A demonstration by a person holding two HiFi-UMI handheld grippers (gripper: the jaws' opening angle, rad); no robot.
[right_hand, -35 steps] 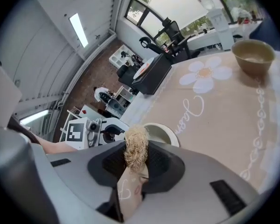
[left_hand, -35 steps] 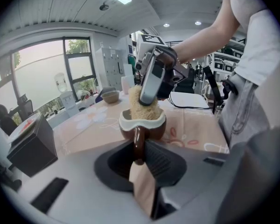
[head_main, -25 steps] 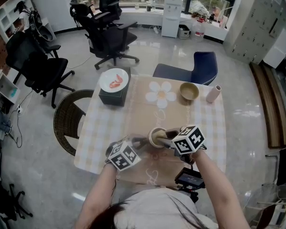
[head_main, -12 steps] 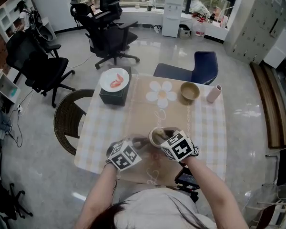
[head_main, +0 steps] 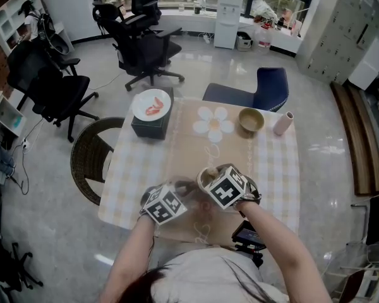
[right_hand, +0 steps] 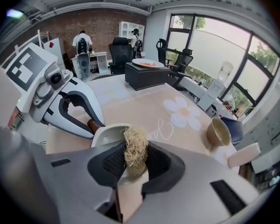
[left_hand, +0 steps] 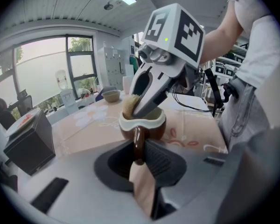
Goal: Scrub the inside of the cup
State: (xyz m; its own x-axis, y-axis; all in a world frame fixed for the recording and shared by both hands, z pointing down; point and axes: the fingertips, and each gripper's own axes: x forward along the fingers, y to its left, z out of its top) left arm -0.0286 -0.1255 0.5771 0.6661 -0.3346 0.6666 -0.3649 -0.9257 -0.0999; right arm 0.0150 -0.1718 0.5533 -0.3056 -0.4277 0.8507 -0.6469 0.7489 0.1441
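Left tongs [left_hand: 139, 158] pinch the cup handle [left_hand: 138, 143]; right tongs [right_hand: 134, 166] pinch a scrubber [right_hand: 135, 148] inside the cup [left_hand: 144, 125].

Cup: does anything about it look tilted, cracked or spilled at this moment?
Nothing stands out. The cup stands upright, the left gripper shut on its handle, the right gripper holding a scrubber in its opening. No crack or spill shows.

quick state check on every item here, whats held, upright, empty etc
cup, upright, handle clamped by left hand-held gripper
scrubber, clamped in right hand-held gripper, tip inside cup
bowl, upright, looks empty
plate, on black box, holding red food
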